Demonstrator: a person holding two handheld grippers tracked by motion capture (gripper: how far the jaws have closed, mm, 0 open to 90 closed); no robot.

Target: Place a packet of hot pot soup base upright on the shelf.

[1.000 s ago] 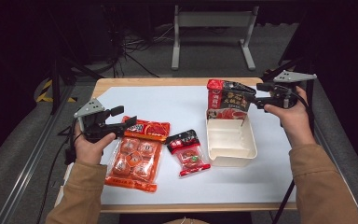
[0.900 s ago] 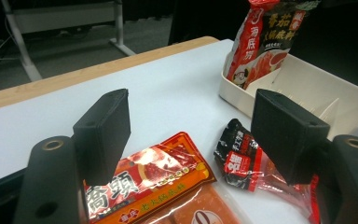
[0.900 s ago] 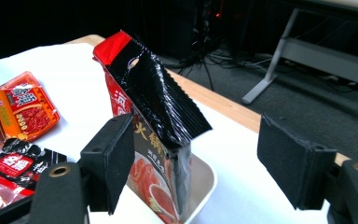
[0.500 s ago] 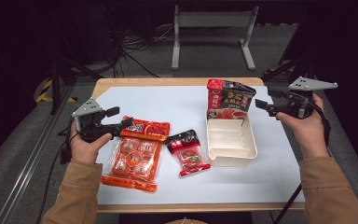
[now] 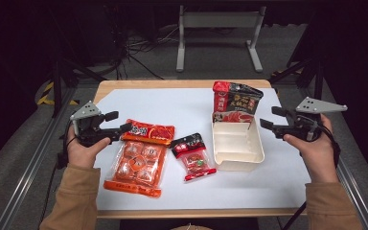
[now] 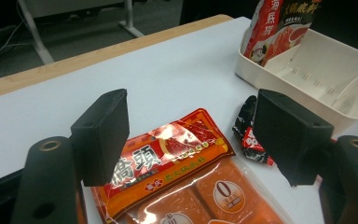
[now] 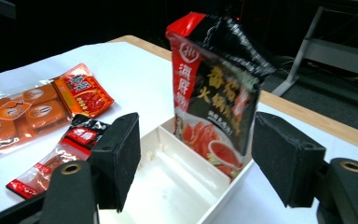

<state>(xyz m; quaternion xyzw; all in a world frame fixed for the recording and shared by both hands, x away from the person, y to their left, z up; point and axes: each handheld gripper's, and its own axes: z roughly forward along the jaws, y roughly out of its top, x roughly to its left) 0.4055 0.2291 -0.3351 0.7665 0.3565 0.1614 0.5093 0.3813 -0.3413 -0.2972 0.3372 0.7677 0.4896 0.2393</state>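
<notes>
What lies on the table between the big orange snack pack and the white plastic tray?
In the high view, a small red-and-black sachet lies flat between the big orange snack pack and the white plastic tray.

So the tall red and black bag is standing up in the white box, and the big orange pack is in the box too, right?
Not quite. The tall red and black bag does stand up in the white box, but the big orange pack lies flat on the table, off to the side of the box, by the left gripper. The high view shows it.
</notes>
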